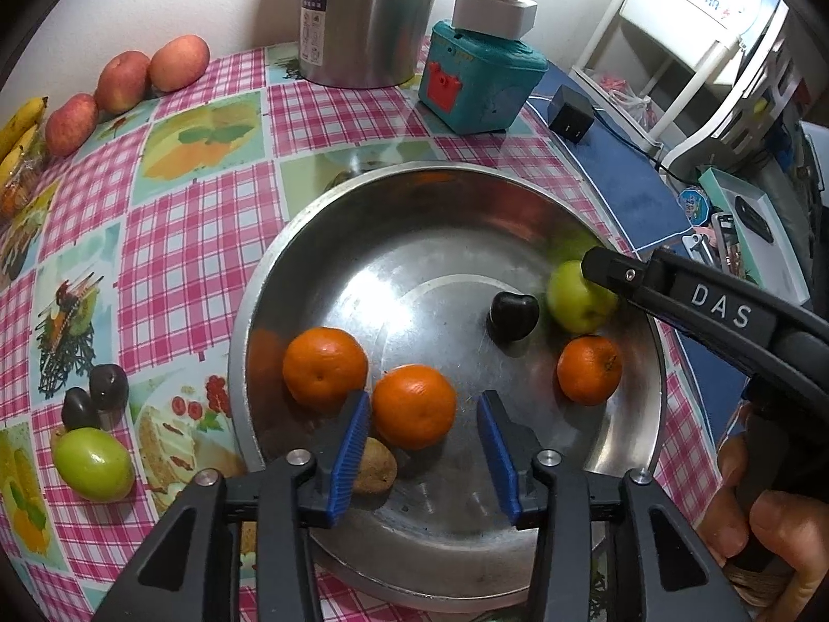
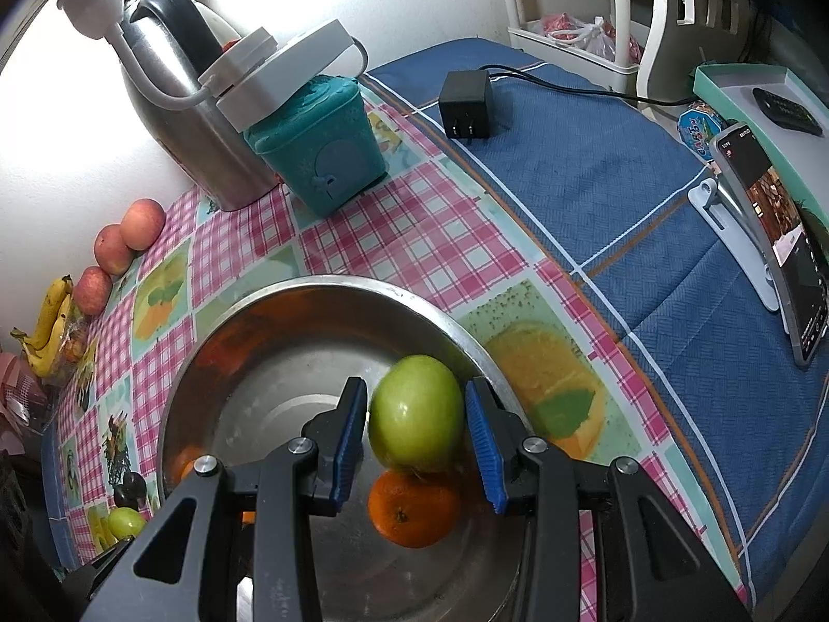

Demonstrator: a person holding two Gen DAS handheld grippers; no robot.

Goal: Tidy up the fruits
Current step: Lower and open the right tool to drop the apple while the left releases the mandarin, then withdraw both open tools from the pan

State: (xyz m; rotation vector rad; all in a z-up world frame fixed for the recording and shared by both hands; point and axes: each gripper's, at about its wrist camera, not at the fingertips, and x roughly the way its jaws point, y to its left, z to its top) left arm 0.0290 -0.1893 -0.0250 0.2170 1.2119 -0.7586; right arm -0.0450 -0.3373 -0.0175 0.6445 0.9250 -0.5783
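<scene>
A steel bowl [image 1: 394, 207] holds three oranges [image 1: 325, 367], a dark plum [image 1: 513, 315], a brown kiwi [image 1: 374, 466] and a green apple [image 1: 575, 300]. My left gripper [image 1: 424, 446] is open and empty over the bowl's near side, an orange [image 1: 413, 405] between its blue pads. My right gripper [image 2: 417, 433] has its pads on both sides of the green apple [image 2: 417, 412] above an orange [image 2: 412, 510]; small gaps show at both pads. Its finger [image 1: 622, 272] shows in the left wrist view at the apple.
On the checked tablecloth [image 1: 197, 238] left of the bowl lie a green fruit [image 1: 93, 462] and two dark plums [image 1: 96, 396]. Red apples [image 1: 124, 80] and bananas [image 1: 20, 129] lie far left. A steel flask [image 1: 362, 15], teal box [image 1: 476, 88], charger [image 2: 466, 103] and phone [image 2: 772, 238] stand behind.
</scene>
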